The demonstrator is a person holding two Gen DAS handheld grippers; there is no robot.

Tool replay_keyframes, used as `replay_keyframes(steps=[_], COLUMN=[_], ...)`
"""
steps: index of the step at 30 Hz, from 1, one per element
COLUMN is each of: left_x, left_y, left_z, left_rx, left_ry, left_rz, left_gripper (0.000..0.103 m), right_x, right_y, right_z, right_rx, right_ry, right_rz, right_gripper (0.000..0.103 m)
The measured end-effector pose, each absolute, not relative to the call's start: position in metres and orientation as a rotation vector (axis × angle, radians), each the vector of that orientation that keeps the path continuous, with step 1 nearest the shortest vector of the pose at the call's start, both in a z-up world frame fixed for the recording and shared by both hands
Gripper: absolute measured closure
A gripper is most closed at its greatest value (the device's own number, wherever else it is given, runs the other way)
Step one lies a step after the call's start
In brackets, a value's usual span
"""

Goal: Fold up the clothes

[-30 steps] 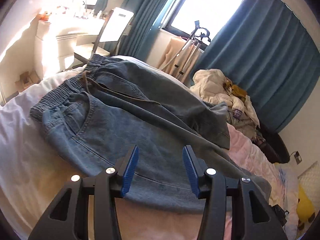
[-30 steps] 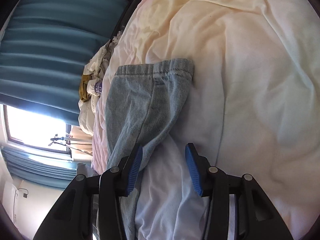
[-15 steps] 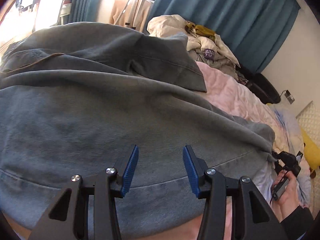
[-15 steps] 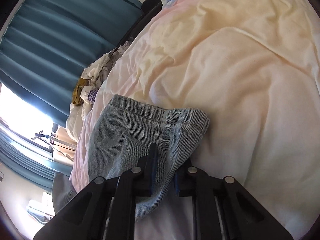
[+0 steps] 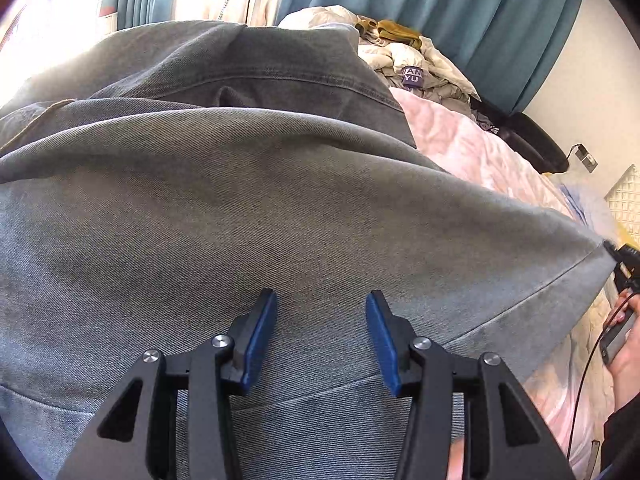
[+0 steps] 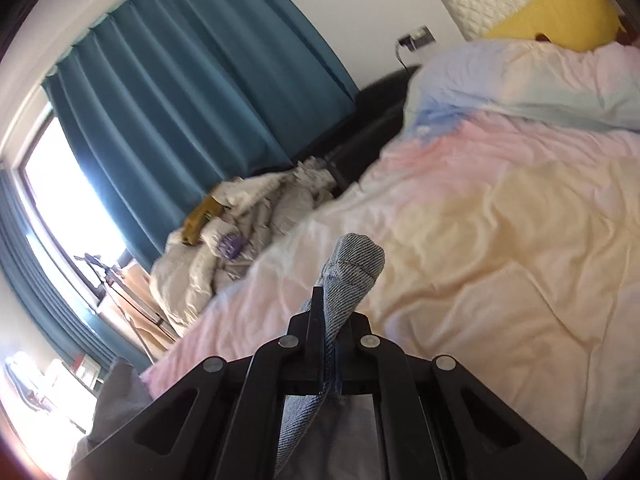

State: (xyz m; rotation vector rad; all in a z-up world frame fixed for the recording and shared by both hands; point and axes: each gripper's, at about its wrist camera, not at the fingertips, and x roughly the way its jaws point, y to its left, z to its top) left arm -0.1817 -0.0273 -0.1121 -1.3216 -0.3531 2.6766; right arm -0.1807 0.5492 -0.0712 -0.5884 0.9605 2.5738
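Jeans (image 5: 248, 216) spread across the pink-and-cream duvet (image 6: 500, 240), denim filling most of our left view. Our left gripper (image 5: 321, 332) sits low over the cloth, jaws apart, nothing between them. Our right gripper (image 6: 326, 334) is clamped on a hem corner, which pokes up past the fingertips.

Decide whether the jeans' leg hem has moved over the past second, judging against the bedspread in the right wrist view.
Yes. The hem, clamped in the right gripper, has risen off the bedspread where it lay flat.
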Motion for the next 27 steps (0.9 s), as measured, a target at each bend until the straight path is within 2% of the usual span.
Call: replay_keyframes(steps=[4, 6, 7, 13, 15, 23, 27], left_x=[-0.181, -0.181, -0.181, -0.179, -0.178, -0.171, -0.168], left_y=[-0.029, -0.028, -0.028, -0.028, -0.029, -0.034, -0.039], left_z=[-0.112, -0.114, -0.114, -0.111, -0.109, -0.093, -0.079], left_rx=[-1.329, -1.331, -1.335, -1.351, -1.366, -1.403, -1.386], left_ry=[-0.359, -0.327, -0.312, -0.298, -0.307, -0.330, -0.317], left_rz=[2.669, 2.675, 2.678, 2.680, 2.679, 2.675, 2.713], left_gripper=[0.056, 0.056, 0.056, 0.056, 0.056, 0.056, 0.056], right_x=[-0.184, -0.184, -0.181, -0.159, -0.154, -0.166, -0.199], right_y=[0.560, 0.558, 0.558, 0.541, 0.528, 0.444, 0.378], right_z=[-0.137, -0.145, -0.144, -0.103, -0.086, -0.032, -0.031], right_rx=[-0.910, -0.960, -0.940, -0.818, -0.787, -0.778, -0.910], right_ry=[0.900, 0.832, 0.841, 0.766, 0.701, 0.646, 0.640], right_rz=[2.446, 2.452, 2.454, 2.468, 2.492, 2.747, 2.935], right_gripper=[0.099, 0.096, 0.091, 0.073, 0.073, 0.061, 0.060])
